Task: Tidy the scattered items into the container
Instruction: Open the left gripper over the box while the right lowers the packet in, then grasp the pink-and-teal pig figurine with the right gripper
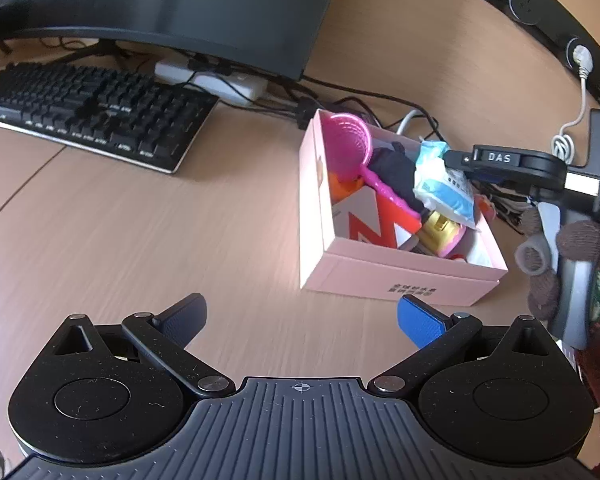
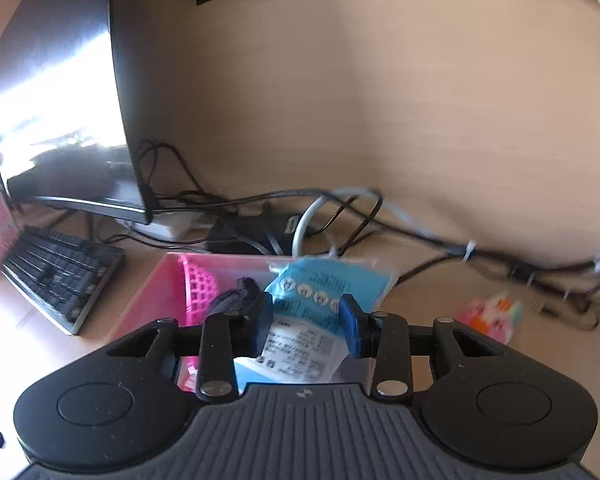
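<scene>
A pink box (image 1: 404, 276) stands on the wooden desk and holds a pink strainer (image 1: 350, 140), a dark cloth (image 1: 392, 168), a red-and-white carton (image 1: 380, 224) and a gold toy (image 1: 440, 228). My right gripper (image 2: 306, 320) is shut on a blue-and-white packet (image 2: 320, 284) and holds it over the box (image 2: 156, 292); it also shows in the left wrist view (image 1: 440, 184), with the right gripper (image 1: 456, 160) at the box's far right. My left gripper (image 1: 300, 312) is open and empty, in front of the box.
A black keyboard (image 1: 92, 108) and a monitor (image 1: 172, 8) stand at the left. Tangled cables (image 2: 340, 216) lie behind the box. A small pink-and-orange toy (image 2: 494, 316) lies on the desk right of the box. A dark rail with sockets (image 1: 548, 20) runs along the back.
</scene>
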`<action>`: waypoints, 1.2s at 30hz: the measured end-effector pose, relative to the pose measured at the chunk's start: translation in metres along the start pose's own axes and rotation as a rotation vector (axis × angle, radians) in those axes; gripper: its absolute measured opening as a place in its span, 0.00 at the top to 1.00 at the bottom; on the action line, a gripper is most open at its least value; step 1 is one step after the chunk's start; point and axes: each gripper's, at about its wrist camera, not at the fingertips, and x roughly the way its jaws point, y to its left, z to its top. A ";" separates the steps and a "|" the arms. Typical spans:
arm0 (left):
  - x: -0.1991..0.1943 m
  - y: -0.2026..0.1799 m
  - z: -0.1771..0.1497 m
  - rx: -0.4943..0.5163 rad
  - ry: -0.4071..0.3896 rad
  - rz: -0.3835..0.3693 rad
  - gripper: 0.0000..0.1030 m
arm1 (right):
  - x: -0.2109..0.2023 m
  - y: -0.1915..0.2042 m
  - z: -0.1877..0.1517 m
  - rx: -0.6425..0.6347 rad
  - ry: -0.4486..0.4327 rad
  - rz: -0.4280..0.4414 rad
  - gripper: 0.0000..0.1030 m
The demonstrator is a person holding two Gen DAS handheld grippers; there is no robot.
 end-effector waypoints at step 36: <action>0.051 -0.026 0.016 0.228 0.019 0.079 0.00 | 0.015 0.018 0.003 -0.129 -0.026 0.065 0.53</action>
